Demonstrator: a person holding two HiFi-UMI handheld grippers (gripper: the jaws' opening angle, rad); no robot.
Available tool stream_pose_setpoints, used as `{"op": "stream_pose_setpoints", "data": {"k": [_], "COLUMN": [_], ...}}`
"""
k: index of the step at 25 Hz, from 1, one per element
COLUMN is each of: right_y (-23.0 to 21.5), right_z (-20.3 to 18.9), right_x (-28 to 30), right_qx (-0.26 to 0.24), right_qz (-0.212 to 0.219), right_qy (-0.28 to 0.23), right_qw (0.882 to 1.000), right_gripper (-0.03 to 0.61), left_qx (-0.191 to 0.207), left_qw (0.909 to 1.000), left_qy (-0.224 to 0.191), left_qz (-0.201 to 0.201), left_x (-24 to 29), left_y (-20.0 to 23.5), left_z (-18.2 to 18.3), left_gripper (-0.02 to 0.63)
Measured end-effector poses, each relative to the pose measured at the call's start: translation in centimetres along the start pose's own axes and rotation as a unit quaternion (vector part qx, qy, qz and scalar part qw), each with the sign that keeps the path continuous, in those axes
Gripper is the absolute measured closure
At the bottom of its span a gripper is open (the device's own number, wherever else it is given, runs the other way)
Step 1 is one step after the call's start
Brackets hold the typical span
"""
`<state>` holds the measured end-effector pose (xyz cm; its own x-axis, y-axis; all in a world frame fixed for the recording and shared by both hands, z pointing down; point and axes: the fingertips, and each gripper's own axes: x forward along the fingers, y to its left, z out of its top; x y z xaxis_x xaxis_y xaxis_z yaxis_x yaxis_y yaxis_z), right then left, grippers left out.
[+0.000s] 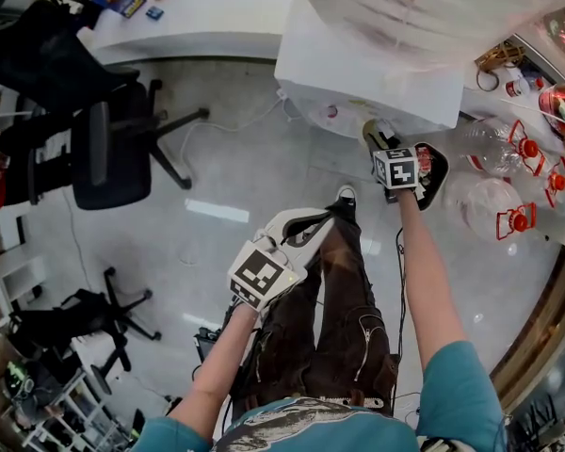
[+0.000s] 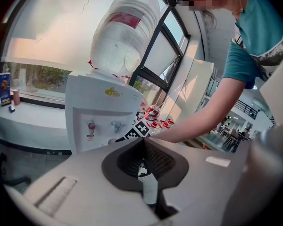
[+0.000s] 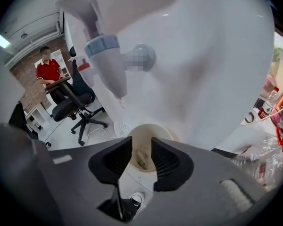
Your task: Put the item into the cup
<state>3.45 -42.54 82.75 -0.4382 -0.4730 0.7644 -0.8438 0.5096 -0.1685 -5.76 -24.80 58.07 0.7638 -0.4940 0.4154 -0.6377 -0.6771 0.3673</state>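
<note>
Grey floor [image 1: 254, 158], white water dispenser [image 1: 358, 64], cup [image 3: 147, 130] under tap [image 3: 108, 65], black office chairs [image 1: 104, 153]

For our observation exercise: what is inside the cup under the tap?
A small pale item lies at the bottom of the cup. The right gripper's open jaws cover the cup's sides, so the rest is hidden.

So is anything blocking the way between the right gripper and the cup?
Nothing visible does. The right gripper holds its open jaws just above the open mouth of the cup, with a small tan item already lying inside. The tap hangs higher, off to the side.
</note>
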Motion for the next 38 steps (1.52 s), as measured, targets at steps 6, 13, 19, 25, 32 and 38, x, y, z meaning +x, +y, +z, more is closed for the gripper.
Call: {"op": "stream_pose_setpoints", "data": {"k": [6, 13, 19, 25, 32, 38], "right_y": [1.3, 2.7, 5.0, 8.5, 12.8, 16.0], "right_z": [0.1, 0.5, 2.1, 4.8, 7.6, 8.0], "right_x": [-1.2, -4.3, -9.8, -15.9, -22.3, -27.1], "right_qx": [-0.003, 0.007, 0.032, 0.066, 0.067, 0.064], "right_qz": [0.011, 0.023, 0.036, 0.060, 0.085, 0.099], "right_qy": [-0.008, -0.037, -0.078, -0.142, -0.202, -0.226], "right_qw": [1.000, 0.999, 0.996, 0.986, 0.973, 0.967], "right_gripper": [0.449, 0.449, 0.462, 0.466, 0.482, 0.483], "left_qx": [0.010, 0.032, 0.047, 0.054, 0.066, 0.071], "left_qw": [0.9999, 0.9995, 0.9987, 0.9983, 0.9975, 0.9971], "left_qy": [0.009, 0.004, 0.004, 0.001, -0.005, 0.001], "left_qz": [-0.005, -0.005, -0.016, -0.021, -0.022, -0.027], "left_x": [-0.7, -1.3, -2.1, -2.8, -4.2, -6.3], "left_y": [-0.5, -1.2, -2.1, -2.8, -3.9, -5.6], "left_z": [-0.2, 0.6, 1.4, 1.9, 2.9, 3.5], "left_gripper": [0.600, 0.600, 0.601, 0.600, 0.601, 0.600]}}
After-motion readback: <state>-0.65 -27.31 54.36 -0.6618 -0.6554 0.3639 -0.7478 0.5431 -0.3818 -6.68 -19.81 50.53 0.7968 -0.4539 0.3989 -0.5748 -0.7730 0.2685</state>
